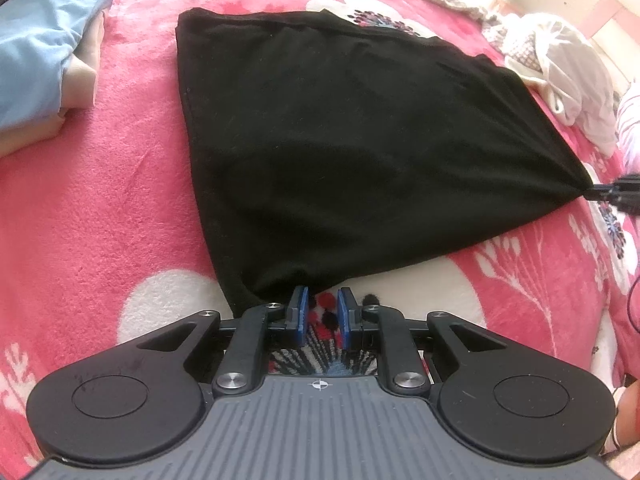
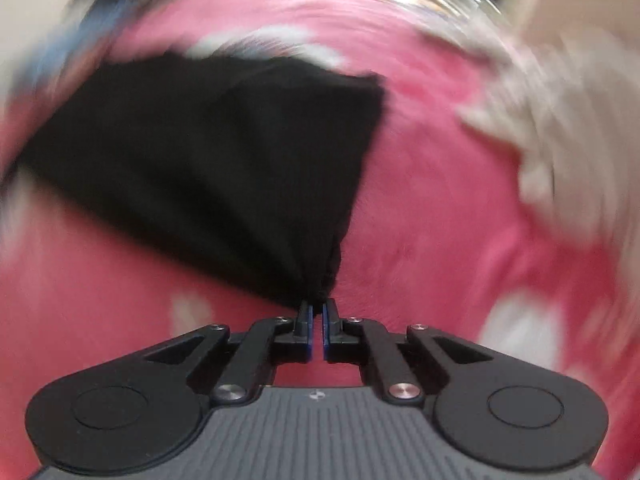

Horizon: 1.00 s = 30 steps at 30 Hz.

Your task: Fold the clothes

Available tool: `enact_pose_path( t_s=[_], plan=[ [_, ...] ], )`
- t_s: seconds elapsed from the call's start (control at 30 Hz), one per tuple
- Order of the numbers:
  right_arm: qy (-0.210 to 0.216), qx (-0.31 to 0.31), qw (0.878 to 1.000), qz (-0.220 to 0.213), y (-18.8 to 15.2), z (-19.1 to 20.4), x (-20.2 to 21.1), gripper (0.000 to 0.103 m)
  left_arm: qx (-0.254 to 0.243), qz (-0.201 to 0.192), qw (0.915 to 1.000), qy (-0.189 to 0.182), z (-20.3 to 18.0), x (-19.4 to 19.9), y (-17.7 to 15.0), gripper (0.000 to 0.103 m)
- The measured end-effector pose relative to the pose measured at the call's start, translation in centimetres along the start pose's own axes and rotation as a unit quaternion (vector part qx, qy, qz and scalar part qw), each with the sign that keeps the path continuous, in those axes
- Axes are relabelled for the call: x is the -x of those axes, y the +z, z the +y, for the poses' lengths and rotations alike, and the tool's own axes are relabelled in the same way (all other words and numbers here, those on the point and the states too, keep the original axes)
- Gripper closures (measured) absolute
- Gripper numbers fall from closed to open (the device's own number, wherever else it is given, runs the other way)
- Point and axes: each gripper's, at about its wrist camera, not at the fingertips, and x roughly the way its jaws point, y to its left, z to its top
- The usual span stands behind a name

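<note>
A black garment [image 1: 340, 140] is spread on a pink floral blanket [image 1: 100, 200]. Its right corner is pinched between the nearly closed jaws of the right gripper [image 2: 317, 306]. The left gripper [image 1: 322, 300] is held slightly open at the near corner, gripping nothing. Folded blue clothing [image 1: 44, 36] lies far left.

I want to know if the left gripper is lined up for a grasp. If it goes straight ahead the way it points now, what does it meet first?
Most likely the near edge of the black knit garment, just beyond the left gripper. Its open jaws hold only pink floral blanket between them; depth is unclear.
</note>
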Motion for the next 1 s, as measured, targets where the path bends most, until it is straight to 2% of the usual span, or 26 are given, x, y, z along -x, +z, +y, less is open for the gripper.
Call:
enact_pose_path(
  t_s=[0.07,0.13,0.23,0.3,0.33,0.43,0.47,0.53,0.6,0.67,0.77,0.9,0.97,1.0],
  plan=[
    [-0.044,0.089,0.995,0.009,-0.7,0.9,-0.5,0.102,-0.003,0.001,1.0,-0.001,0.0,0.0,0.0,0.086],
    [-0.075,0.112,0.991,0.02,-1.5,0.6,-1.1,0.102,-0.005,0.002,1.0,-0.001,0.0,0.0,0.0,0.086],
    [-0.082,0.069,0.994,0.029,-2.1,-1.0,-1.1,0.102,-0.008,0.002,1.0,-0.001,-0.1,-0.1,0.0,0.086],
    [-0.044,0.014,0.999,0.017,-1.8,-2.0,0.1,0.101,-0.01,0.003,0.9999,-0.001,-0.1,-0.1,0.1,0.087],
    [-0.011,-0.026,0.999,0.015,-1.6,-2.5,0.4,0.098,-0.011,0.004,0.9999,-0.001,-0.1,-0.1,0.1,0.087],
    [0.063,-0.129,0.99,-0.007,-1.3,-3.6,1.0,0.056,-0.012,0.006,0.9999,-0.001,-0.2,-0.2,0.1,0.087],
    [0.068,-0.137,0.988,-0.019,-1.1,-3.4,1.0,0.056,-0.012,0.006,0.9999,-0.001,-0.2,-0.2,0.2,0.087],
    [0.074,-0.126,0.989,-0.025,-0.6,-2.9,0.3,0.056,-0.015,0.006,0.9999,0.0,-0.2,-0.2,0.2,0.087],
    [0.049,-0.066,0.996,-0.025,0.0,-1.6,-0.4,0.065,-0.019,0.006,0.9998,0.002,-0.3,-0.2,0.1,0.087],
    [0.014,0.006,1.0,-0.025,0.2,-0.2,-0.7,0.089,-0.021,0.005,0.9998,0.002,-0.3,-0.2,0.1,0.087],
    [-0.046,0.083,0.995,-0.037,-0.2,0.5,-0.4,0.1,-0.022,0.004,0.9997,0.001,-0.3,-0.2,0.0,0.087],
    [-0.133,0.141,0.981,-0.004,-2.3,-0.3,-1.2,0.1,-0.029,0.005,0.9996,0.0,-0.3,-0.2,0.0,0.087],
    [-0.151,0.123,0.981,0.009,-2.9,-1.1,-1.1,0.1,-0.036,0.009,0.9993,0.0,-0.3,-0.1,0.1,0.087],
    [-0.147,0.107,0.983,0.002,-2.8,-1.4,-0.5,0.1,-0.039,0.012,0.9992,0.0,-0.3,0.0,0.2,0.087]
  ],
)
